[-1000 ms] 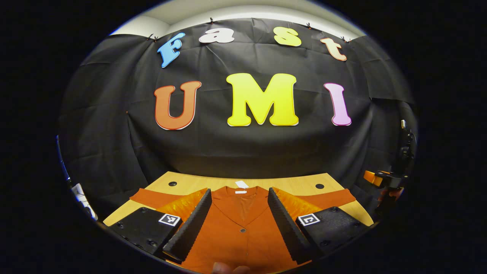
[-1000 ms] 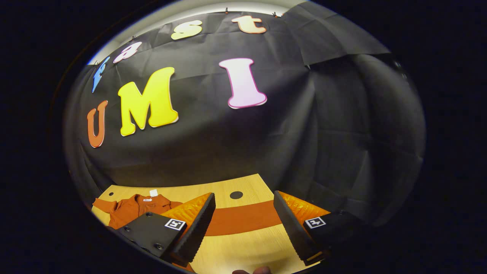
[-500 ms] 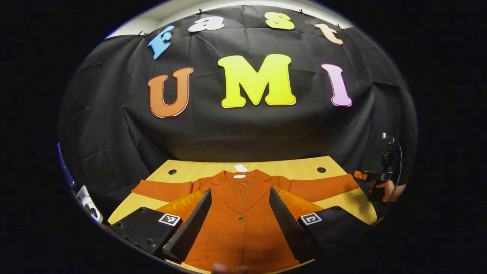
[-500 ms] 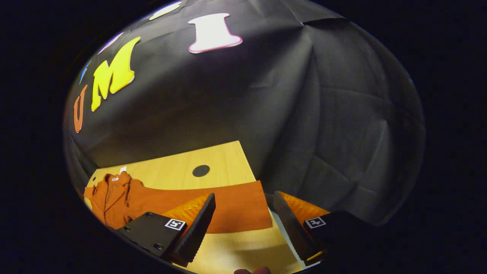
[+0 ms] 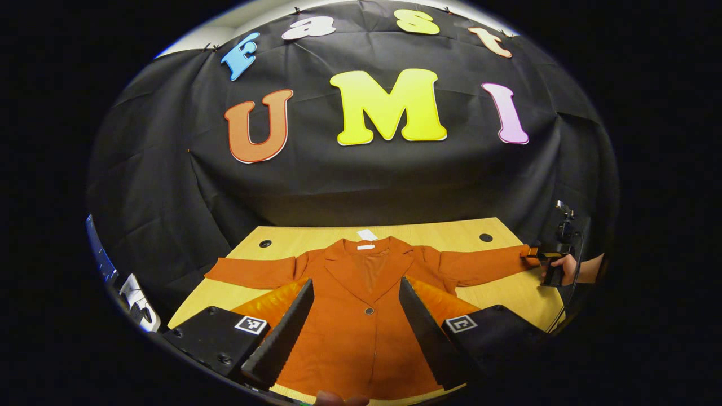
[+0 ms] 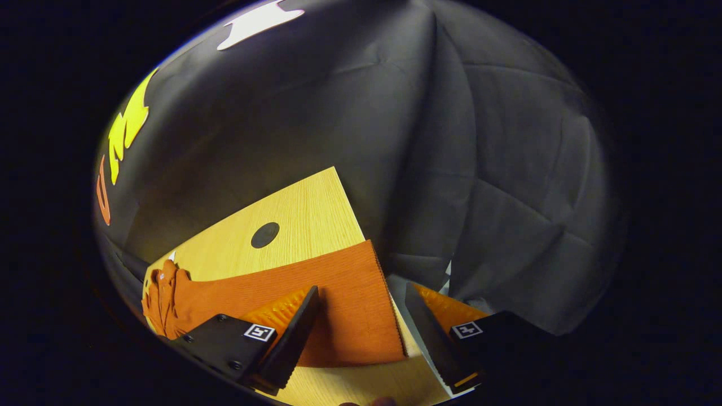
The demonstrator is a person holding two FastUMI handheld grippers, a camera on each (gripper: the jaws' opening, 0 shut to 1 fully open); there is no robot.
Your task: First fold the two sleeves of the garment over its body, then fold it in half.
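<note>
Rust-orange button-front jacket flat on wooden tabletop, sleeves spread; right gripper jaws wide at right cuff; left gripper jaws wide; pinch cuff edge cleanly.

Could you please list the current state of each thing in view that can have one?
Rust-orange button-front jacket: spread flat, unfolded, on the wooden table.
Its right sleeve: stretched out flat, cuff at the table edge, not yet folded.
Its left sleeve: stretched out flat, not yet folded.
Left tongs: open, over the jacket body, holding nothing.
Right tongs: open, at the right cuff, not gripping.
</note>
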